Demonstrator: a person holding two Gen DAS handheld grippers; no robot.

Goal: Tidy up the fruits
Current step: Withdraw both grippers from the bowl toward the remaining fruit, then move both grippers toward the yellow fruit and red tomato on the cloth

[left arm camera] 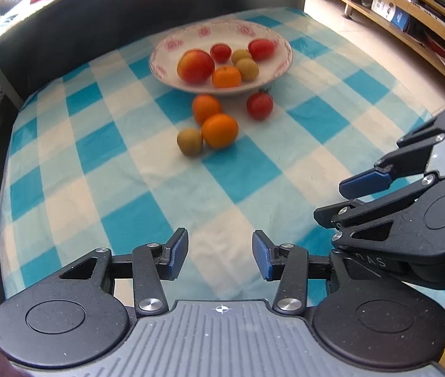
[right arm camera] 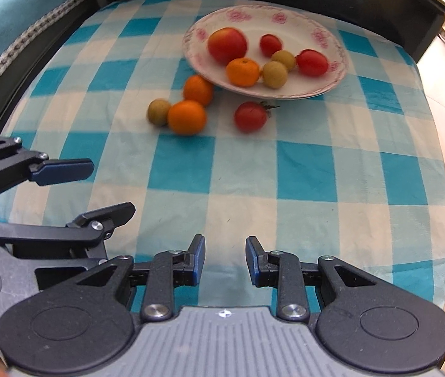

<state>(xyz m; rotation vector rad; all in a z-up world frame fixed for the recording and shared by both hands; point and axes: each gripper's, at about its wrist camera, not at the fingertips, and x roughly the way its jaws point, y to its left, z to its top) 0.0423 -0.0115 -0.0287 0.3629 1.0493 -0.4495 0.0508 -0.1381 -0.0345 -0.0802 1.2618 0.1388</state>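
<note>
Inside the plate (left arm camera: 159,62) lay six fruits; four fruits (left arm camera: 219,130) waited just before it, both grippers (left arm camera: 220,256) empty, agape.

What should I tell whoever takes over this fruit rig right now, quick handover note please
Left gripper: open, empty, hovering over the near part of the checked cloth.
Right gripper: open, empty, beside the left one.
Done: the plate already holds six pieces: a big red fruit, two small red ones, an orange one and two greenish ones.
Left: four pieces lie on the cloth in front of the plate: two orange fruits, a greenish fruit touching the nearer orange one, and a red tomato apart to the right.
Neither gripper is near any fruit yet.
</note>
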